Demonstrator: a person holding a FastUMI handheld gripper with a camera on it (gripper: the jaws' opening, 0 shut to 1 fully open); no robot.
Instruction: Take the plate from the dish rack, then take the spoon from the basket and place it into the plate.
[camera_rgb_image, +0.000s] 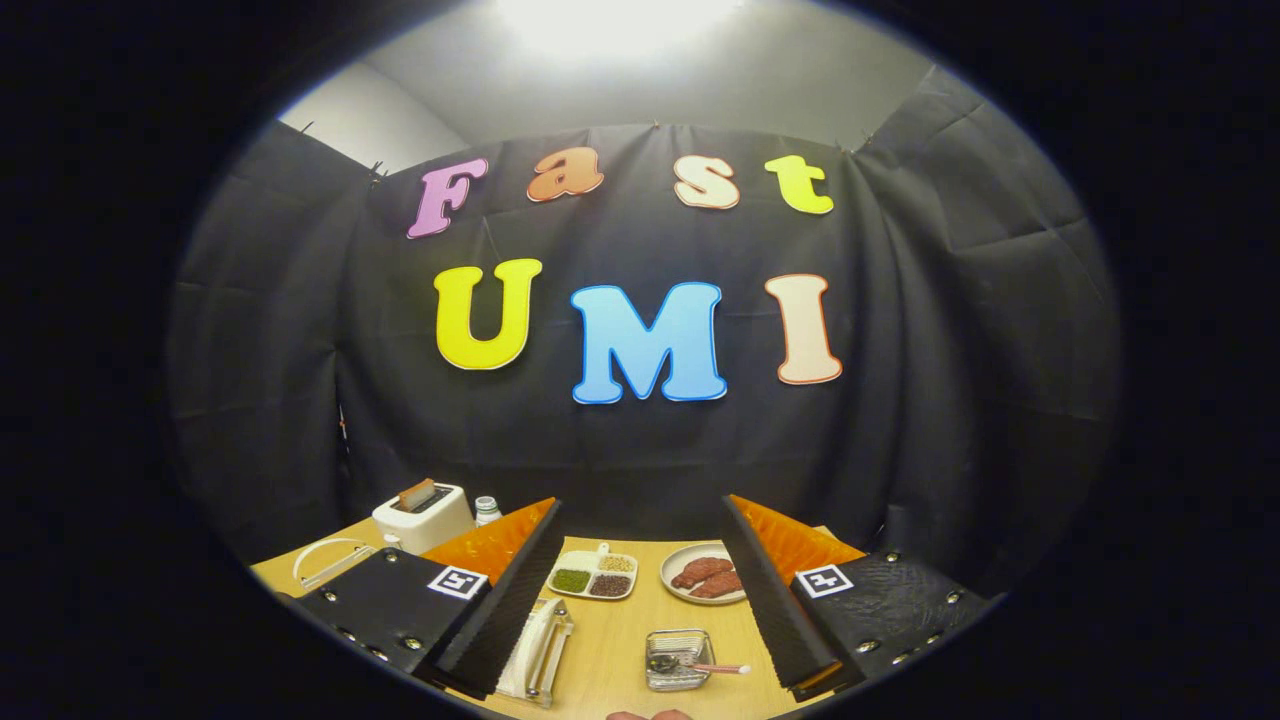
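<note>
A: The gripper (640, 600) hangs with fingers wide apart, holding nothing. The plate (535, 640) stands on edge in the rack (552, 655), just ahead by the left finger.

B: It looks stiff, slick and breakable; its upper rim suits a grip. The basket (678, 660) with its spoon (705, 667) sits near; the tray (593, 575) and meat dish (700, 575) lie beyond, the toaster (424, 515) farther left.

The gripper view rides above the wooden table (640, 640), facing level toward the booth's back wall at twelve o'clock, held well back, with the gripper (640, 600) and its wide-apart fingers at six o'clock and the tabletop items low between them.
</note>
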